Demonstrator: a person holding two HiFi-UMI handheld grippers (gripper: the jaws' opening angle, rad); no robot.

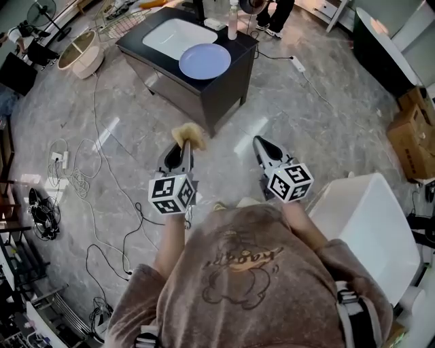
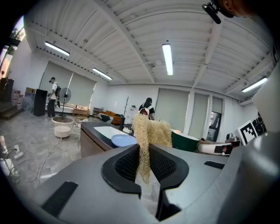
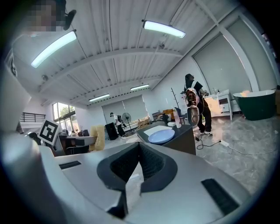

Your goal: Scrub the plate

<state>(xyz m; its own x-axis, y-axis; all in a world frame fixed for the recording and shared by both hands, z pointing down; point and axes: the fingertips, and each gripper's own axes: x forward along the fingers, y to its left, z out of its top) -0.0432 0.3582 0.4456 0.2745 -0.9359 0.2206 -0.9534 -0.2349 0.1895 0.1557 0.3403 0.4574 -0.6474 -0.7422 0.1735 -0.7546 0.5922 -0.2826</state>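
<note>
A pale blue plate [image 1: 204,61] lies on the dark sink cabinet [image 1: 234,73], beside the white basin [image 1: 175,35]. The plate [image 2: 124,140] also shows ahead in the left gripper view and, as the plate [image 3: 161,136], in the right gripper view. My left gripper [image 1: 187,139] is shut on a straw-coloured loofah sponge [image 1: 188,135], which sticks up from between the jaws as the sponge [image 2: 149,134]. My right gripper [image 1: 259,141] is shut with nothing in it. Both grippers hang over the floor, well short of the cabinet.
A bottle [image 1: 233,20] stands at the cabinet's back edge. Cables [image 1: 102,163] trail over the marble floor at the left. A round basin [image 1: 80,53] sits far left, cardboard boxes [image 1: 412,132] at the right, a white tub [image 1: 370,221] near right. People stand beyond the cabinet.
</note>
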